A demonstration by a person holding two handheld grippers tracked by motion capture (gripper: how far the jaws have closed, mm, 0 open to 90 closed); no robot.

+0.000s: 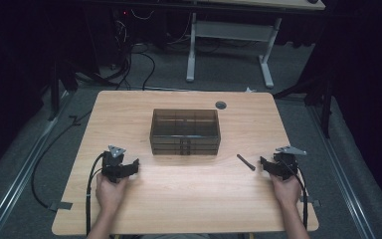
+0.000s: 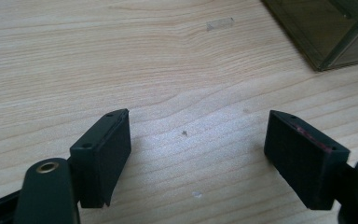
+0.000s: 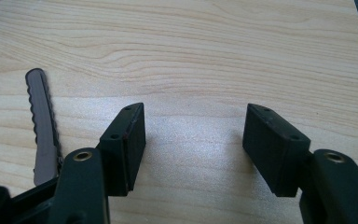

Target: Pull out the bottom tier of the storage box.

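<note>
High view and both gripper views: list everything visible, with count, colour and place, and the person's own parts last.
Table: one, light wood, centre of the high view.
Drawer box: one, smoky see-through, table middle.
Hair clip: one, dark with a wavy edge, flat on the table just left of the right gripper.
Cable hole cap: one, grey, behind the box.
Desk frame: one, white-legged, on the floor beyond the table.
Left gripper: one, black, near left, jaws open, nothing between.
Right gripper: one, black, near right, jaws open, nothing between.
Hands: two, at the near edge.
</note>
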